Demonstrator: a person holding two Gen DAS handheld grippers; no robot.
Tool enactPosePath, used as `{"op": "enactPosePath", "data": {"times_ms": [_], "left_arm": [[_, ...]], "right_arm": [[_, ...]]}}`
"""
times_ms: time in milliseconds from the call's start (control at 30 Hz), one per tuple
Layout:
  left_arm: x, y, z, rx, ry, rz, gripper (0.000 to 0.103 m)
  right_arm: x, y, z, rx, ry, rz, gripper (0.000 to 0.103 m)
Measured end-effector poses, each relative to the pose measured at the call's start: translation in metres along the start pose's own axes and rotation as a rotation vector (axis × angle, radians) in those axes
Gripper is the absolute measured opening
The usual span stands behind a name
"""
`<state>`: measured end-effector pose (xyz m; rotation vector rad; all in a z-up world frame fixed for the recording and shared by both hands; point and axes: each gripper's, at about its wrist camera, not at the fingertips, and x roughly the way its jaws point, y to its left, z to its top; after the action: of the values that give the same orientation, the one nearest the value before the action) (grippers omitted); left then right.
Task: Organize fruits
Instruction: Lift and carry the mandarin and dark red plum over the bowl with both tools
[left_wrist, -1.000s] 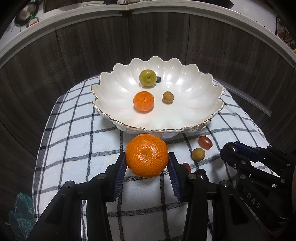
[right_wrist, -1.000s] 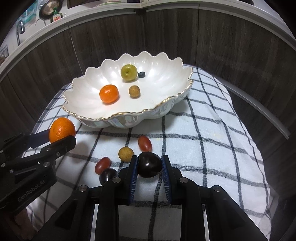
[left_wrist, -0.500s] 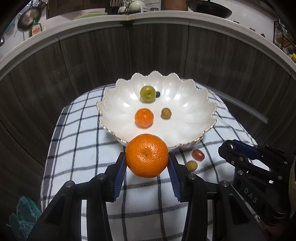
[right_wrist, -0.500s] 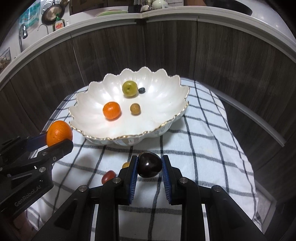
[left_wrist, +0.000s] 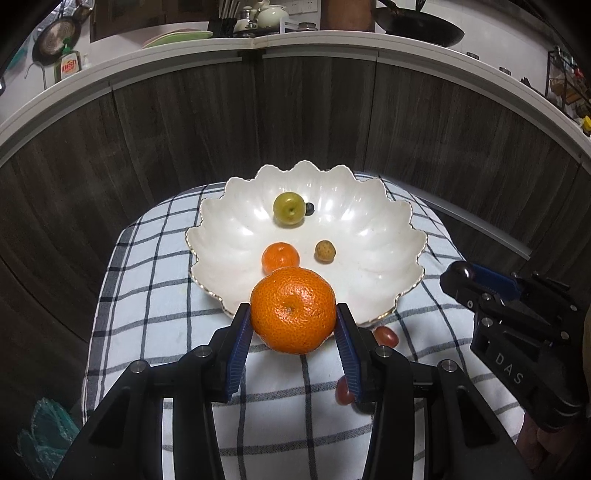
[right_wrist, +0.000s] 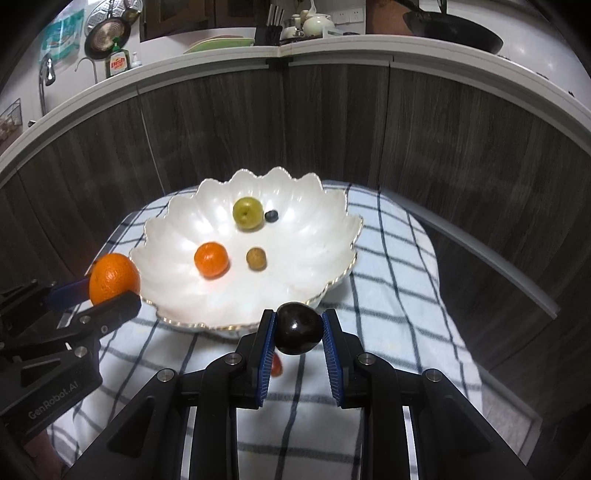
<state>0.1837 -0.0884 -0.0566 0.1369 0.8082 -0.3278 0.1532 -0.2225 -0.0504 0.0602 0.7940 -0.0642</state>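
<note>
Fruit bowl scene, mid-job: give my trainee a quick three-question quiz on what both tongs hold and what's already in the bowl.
1. True or false: the left tongs are shut on a large orange.
2. What do the right tongs hold? A) blueberry B) dark plum C) green fruit
3. How many fruits lie in the white bowl?

Key
1. True.
2. B, the dark plum.
3. Four: green fruit, blueberry, small orange, small tan fruit.
</note>
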Motion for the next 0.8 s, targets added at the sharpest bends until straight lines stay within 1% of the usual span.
{"op": "enactPosePath", "data": {"times_ms": [233, 500, 800], "left_arm": [[0.009, -0.004, 0.011, 0.007, 0.000, -0.007, 0.044], [0.020, -0.004, 0.019, -0.002, 0.015, -0.014, 0.044], [0.039, -0.002, 0.022, -0.004, 0.055, -0.025, 0.044]], "right_arm": [[0.006, -0.004, 0.016, -0.026, -0.015, -0.004, 0.027], [0.022, -0.008, 0.027, -0.035, 0.007, 0.018, 0.027], [0.041, -0.009, 0.042, -0.030, 0.025, 0.036, 0.027]]}}
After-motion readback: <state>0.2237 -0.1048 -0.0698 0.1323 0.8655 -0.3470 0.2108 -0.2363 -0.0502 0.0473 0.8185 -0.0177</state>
